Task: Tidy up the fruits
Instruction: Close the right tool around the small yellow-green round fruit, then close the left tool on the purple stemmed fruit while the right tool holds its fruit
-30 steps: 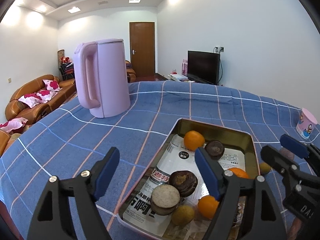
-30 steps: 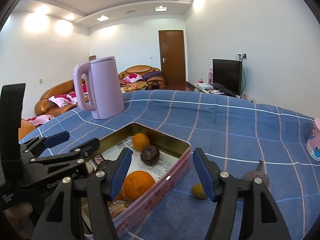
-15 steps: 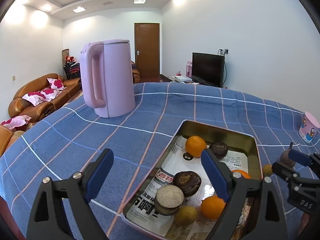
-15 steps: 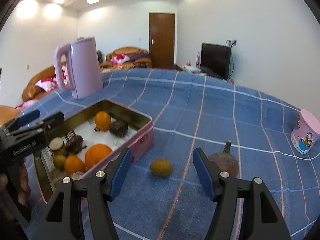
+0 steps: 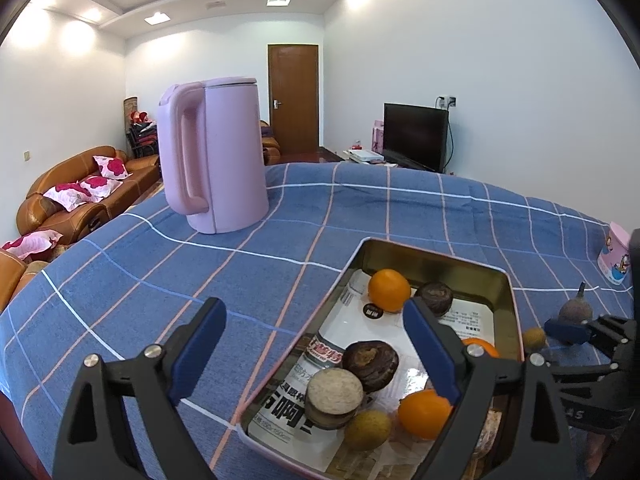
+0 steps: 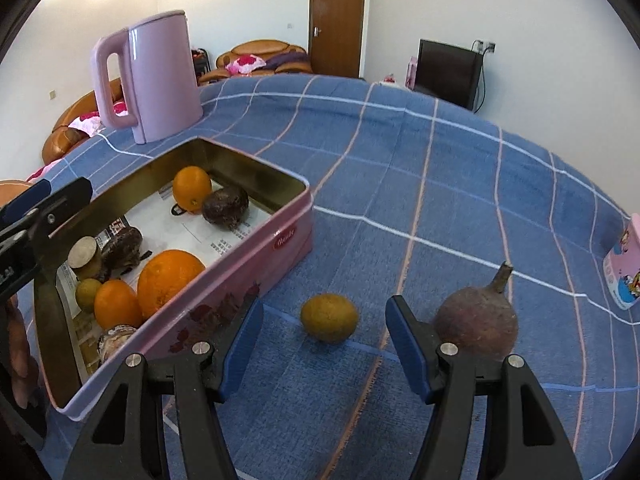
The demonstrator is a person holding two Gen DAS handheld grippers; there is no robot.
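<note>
Just right of the pink tin [image 6: 276,248], on the blue checked cloth [image 6: 440,184]: a small yellowish fruit [image 6: 329,317] lying loose, and beyond it a dark round fruit with a stem [image 6: 476,322], partly hidden behind a finger of the right gripper [image 6: 324,350]. Jaws of that gripper spread wide, nothing between them but cloth, the yellowish fruit just ahead. Inside the tin: oranges [image 6: 170,278], dark fruits [image 6: 225,208], printed paper underneath; near corner cut off behind the left gripper [image 5: 316,354]. Left gripper over the tin's left edge, jaws spread, empty. Behind the tin, a pink kettle [image 5: 216,156]. Far right of the tin, a pink cup [image 6: 624,268], cropped by the frame edge.
</note>
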